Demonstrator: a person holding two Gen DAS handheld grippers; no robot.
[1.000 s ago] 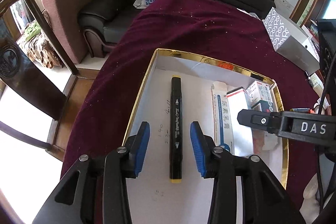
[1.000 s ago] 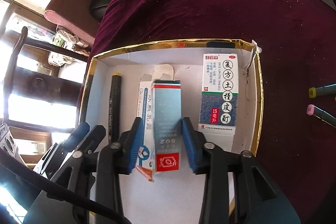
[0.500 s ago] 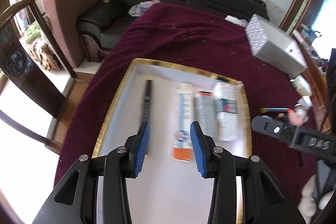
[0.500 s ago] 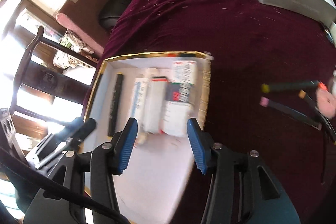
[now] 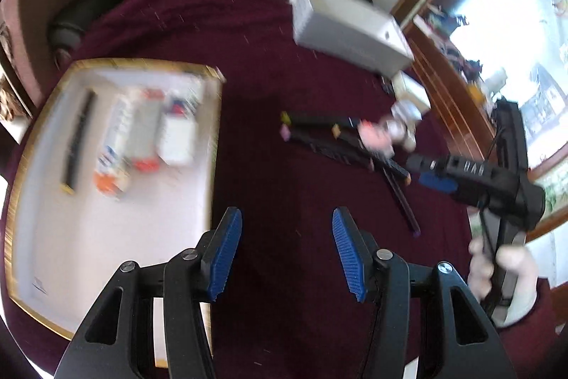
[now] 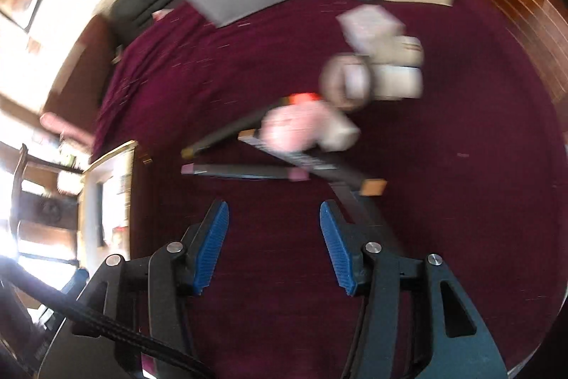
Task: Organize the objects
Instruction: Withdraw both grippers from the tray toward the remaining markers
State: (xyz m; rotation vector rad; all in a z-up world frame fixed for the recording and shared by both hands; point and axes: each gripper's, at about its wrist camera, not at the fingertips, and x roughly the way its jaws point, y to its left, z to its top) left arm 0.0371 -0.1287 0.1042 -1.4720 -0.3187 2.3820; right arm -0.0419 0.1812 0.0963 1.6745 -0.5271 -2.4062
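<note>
Motion blur covered both views, and no label on the cartons could be read. The only near-legible writing was pale lettering on the right gripper's [image 5: 431, 178] black body, too smeared to confirm.

The shallow white gold-rimmed cardboard tray [image 5: 213, 144] lay on the maroon cloth-covered tabletop [image 5: 291, 59]. It held a black marker pen [image 5: 78, 137] along its left side and a row of white medicine cartons [image 5: 149, 137] just beside it. The right wrist view cut the tray off at the left edge.

The loose black marker pens [image 6: 248, 171] lay in a crossed cluster on the cloth, well apart from the tray. A pink blurred object [image 6: 294, 126] lay over them; its identity could not be determined. Small white boxes [image 6: 387, 59] sat just beyond, and a long white rectangular box [image 5: 348, 34] lay near the far edge.

The left gripper [image 5: 287, 254] hung over bare cloth just beside the tray's right rim, jaws wide apart and holding nothing. The right gripper was likewise spread wide and held nothing, near the marker cluster. Bare cloth lay between tray and markers.
</note>
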